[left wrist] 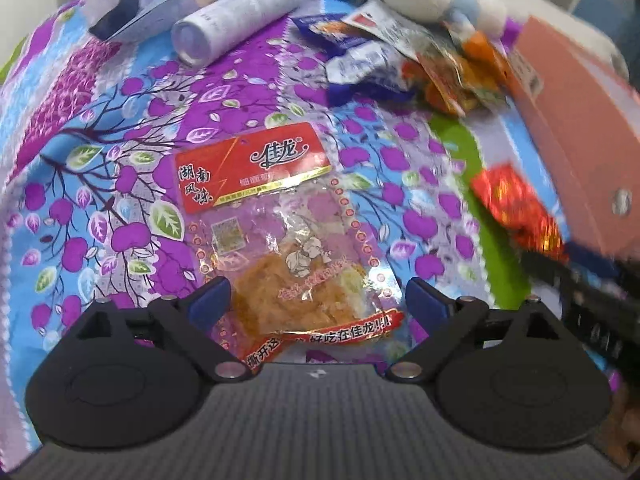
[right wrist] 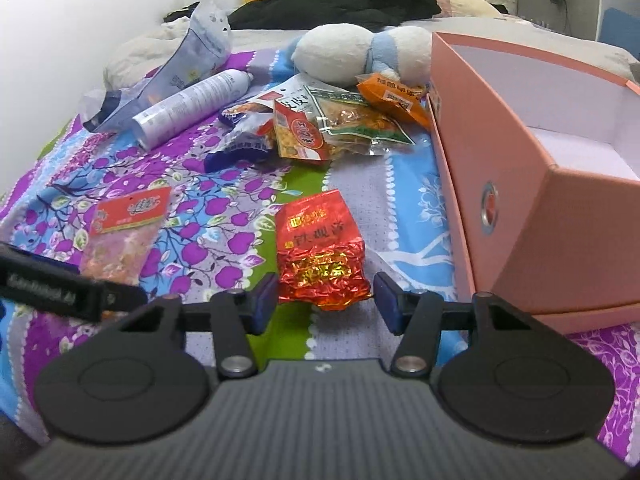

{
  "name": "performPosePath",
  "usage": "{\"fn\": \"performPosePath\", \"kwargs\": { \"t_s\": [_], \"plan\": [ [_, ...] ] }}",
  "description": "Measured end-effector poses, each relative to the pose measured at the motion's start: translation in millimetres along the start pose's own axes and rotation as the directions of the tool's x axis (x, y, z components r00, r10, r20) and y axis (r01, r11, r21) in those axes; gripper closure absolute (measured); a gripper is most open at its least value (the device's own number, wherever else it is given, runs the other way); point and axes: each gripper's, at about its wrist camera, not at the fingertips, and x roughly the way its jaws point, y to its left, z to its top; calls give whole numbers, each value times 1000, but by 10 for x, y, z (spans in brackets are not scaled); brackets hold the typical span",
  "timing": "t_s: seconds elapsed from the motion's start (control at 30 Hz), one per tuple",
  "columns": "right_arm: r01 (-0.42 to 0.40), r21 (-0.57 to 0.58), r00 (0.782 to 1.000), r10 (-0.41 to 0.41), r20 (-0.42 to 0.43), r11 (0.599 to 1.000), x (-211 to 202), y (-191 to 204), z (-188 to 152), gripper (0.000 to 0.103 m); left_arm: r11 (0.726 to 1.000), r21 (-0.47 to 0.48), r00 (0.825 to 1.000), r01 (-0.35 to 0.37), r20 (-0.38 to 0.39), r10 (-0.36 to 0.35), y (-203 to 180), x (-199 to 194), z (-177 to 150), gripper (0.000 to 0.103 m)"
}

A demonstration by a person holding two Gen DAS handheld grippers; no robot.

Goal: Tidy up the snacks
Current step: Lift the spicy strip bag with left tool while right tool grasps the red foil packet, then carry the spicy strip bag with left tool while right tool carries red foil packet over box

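A clear snack packet with a red header [left wrist: 256, 168] lies flat on the patterned bedspread. My left gripper [left wrist: 318, 302] stands wide open over its lower end, a blue pad on either side, neither pressing on it. A red foil packet [right wrist: 320, 248] lies near the pink box [right wrist: 500, 152]. My right gripper [right wrist: 326, 304] straddles the foil packet's near end, with a narrow gap showing at each pad. The same foil packet [left wrist: 516, 208] appears at the right of the left wrist view, and the clear packet [right wrist: 128, 216] at the left of the right wrist view.
A pile of several snack packets [right wrist: 332, 124] lies beside the open pink box. Behind the pile lies a white and blue plush toy [right wrist: 340, 56]. A white spray can [right wrist: 188, 104] and a crumpled plastic bag [right wrist: 200, 52] lie at the back left.
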Motion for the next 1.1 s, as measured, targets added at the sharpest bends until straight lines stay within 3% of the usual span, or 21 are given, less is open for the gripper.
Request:
{"fn": "performPosePath", "kwargs": {
  "t_s": [0.13,0.3,0.67,1.1],
  "plan": [
    [6,-4,1000,-6,-7,1000,-44,-2,-8,47,1000,-27,1000,-12,10,12,48,-50,21,30],
    [9,-11,1000,-9,-1,1000,-112,19,45,47,997,-76,999,5,32,-2,131,-180,30,44],
    [14,-31,1000,-13,27,999,-364,69,269,48,987,-146,992,70,118,-53,128,-626,210,48],
    [25,-6,991,-24,134,1000,-932,-53,721,47,986,-90,973,141,198,-121,-338,-1263,520,48]
  ]
}}
